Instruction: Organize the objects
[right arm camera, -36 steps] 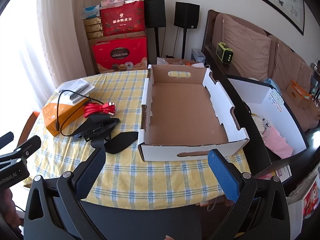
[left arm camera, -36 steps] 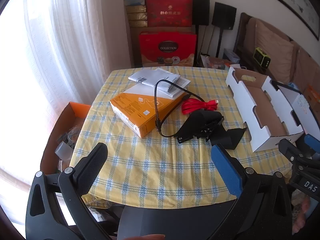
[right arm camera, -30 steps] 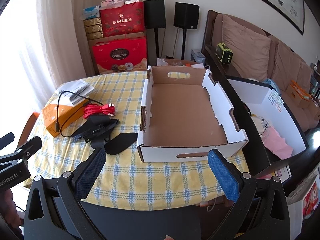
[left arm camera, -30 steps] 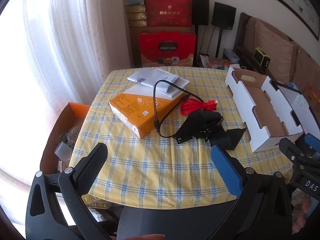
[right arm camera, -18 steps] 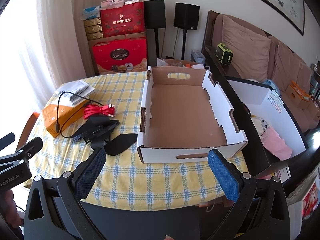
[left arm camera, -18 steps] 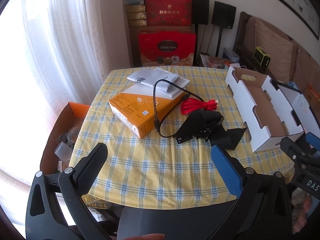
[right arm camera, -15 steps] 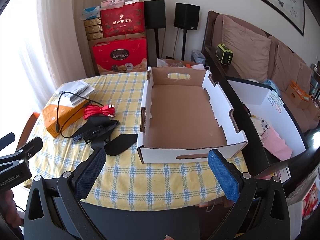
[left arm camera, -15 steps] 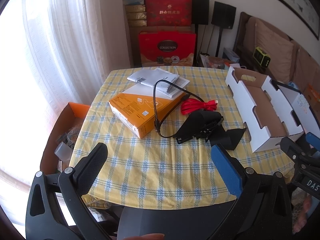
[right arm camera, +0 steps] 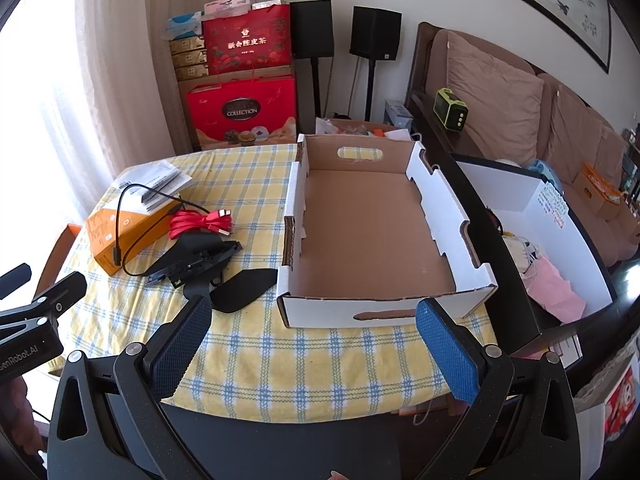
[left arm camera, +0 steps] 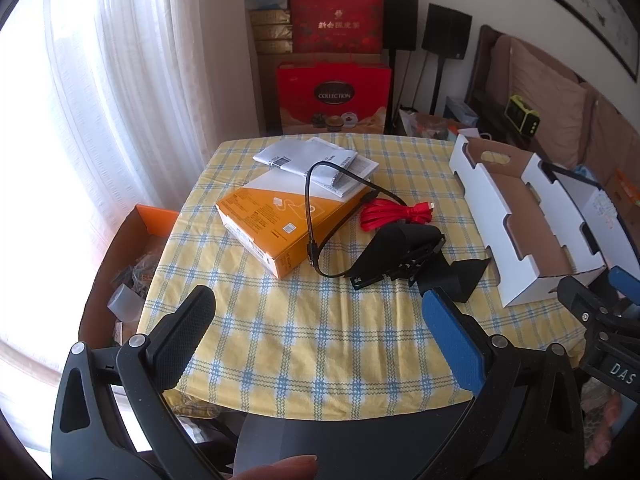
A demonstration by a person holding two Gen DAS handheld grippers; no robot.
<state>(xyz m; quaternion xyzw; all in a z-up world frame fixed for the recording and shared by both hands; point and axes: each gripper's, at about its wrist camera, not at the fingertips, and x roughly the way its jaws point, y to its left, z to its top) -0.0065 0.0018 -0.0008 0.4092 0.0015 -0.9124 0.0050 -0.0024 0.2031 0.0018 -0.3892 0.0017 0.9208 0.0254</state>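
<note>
Hovering above the near edge of the table, with nothing gripped: left hand-held gripper spread wide, right hand-held gripper spread wide too, neither touching anything.

Ahead of the left hand-held gripper, well apart from its fingertips: orange box, long axis running diagonally from far right to near left; papers resting on its far end; black cable looped over its top and trailing off toward the right; red cable bundled just right of the box; black holder nearer still, ahead and slightly right, between the two fingers' lines of sight, its strap reaching toward the blue pad.

Directly ahead of the right hand-held gripper: open cardboard tray, near wall just beyond the fingertips, long axis pointing straight away, nothing visible inside. Same clutter seen off to this one's left, black holder just beside the tray's left wall.

Judged as the very start: nothing yet in the tray. Left hand nearer every loose item; right nearer the tray. Holder the closest pick for the left, needing a reach forward and a little right, then a carry rightward over the tray's low wall. Trailing cable liable to snag and drag along.
</note>
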